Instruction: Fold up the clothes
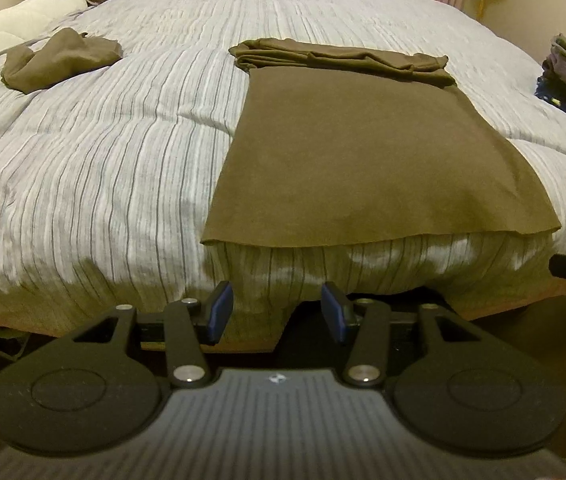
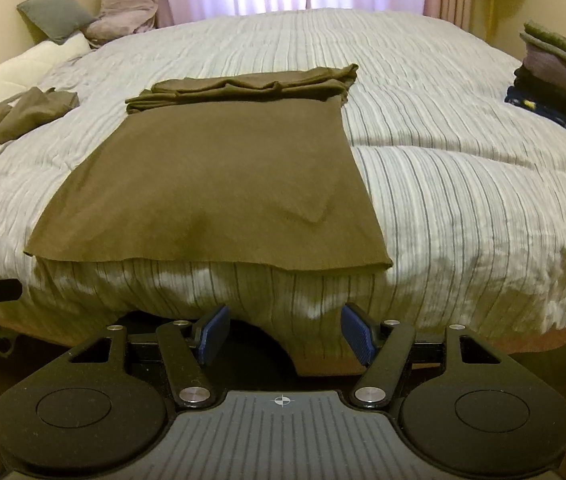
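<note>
Lying flat on the striped bed (image 1: pixel 103 152), a brown garment (image 1: pixel 363 160) reaches the near edge, its far end folded back in a bunch.

Both the left gripper (image 1: pixel 277 312) and right gripper (image 2: pixel 285 334) hover short of the mattress, fingers spread wide, holding nothing. A folded pile (image 2: pixel 559 76) is cut off at right; a crumpled brown piece (image 1: pixel 59 60) sits far left. No readable writing.
</note>
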{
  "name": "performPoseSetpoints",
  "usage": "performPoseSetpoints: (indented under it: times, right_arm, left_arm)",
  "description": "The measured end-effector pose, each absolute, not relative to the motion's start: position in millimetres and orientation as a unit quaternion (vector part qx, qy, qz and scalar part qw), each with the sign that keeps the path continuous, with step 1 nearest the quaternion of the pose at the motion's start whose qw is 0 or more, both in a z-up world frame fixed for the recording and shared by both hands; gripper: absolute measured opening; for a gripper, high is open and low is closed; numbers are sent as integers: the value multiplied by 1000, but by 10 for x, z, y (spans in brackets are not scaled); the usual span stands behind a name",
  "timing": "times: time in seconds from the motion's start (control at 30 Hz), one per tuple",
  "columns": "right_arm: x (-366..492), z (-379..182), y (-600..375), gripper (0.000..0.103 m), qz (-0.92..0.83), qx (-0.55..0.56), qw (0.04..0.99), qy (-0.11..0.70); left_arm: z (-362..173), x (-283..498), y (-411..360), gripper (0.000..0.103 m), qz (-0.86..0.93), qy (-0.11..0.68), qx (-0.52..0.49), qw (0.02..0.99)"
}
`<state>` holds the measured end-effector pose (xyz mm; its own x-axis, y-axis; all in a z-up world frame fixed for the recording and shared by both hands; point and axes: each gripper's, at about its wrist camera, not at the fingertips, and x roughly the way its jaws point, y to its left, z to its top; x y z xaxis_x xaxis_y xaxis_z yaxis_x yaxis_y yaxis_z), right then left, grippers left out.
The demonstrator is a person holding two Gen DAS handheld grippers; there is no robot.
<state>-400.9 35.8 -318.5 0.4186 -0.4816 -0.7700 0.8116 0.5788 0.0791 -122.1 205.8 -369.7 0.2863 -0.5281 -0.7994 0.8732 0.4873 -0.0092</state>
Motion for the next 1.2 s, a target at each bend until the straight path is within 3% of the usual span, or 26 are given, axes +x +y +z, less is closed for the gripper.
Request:
performPoseSetpoints:
  times: [0.4, 0.63, 0.87, 0.97, 1.2]
  right_arm:
    - [-3940, -3229, 206, 65, -399, 229, 808, 368]
    - [-4069, -3316, -4, 65, -410, 241, 803, 360]
    - [-4504, -3324, -452, 65, -424, 322, 795, 291]
    - [-4671, -3342, -633, 65, -413, 367, 795, 249]
    - [-4934, -3527, -1019, 65, -373, 477, 779, 163]
  left_arm:
    - [-3782, -1025, 2021, 47, -457, 406, 194, 767]
    - [-3776, -563, 2110, 47, -484, 412, 79, 768]
    - [-3864, -139, 1994, 46, -501, 412, 46, 760]
    - [-3980, -2, 1909, 41, -514, 428, 31, 743]
    - [-4235, 247, 1742, 40, -539, 470, 0, 699]
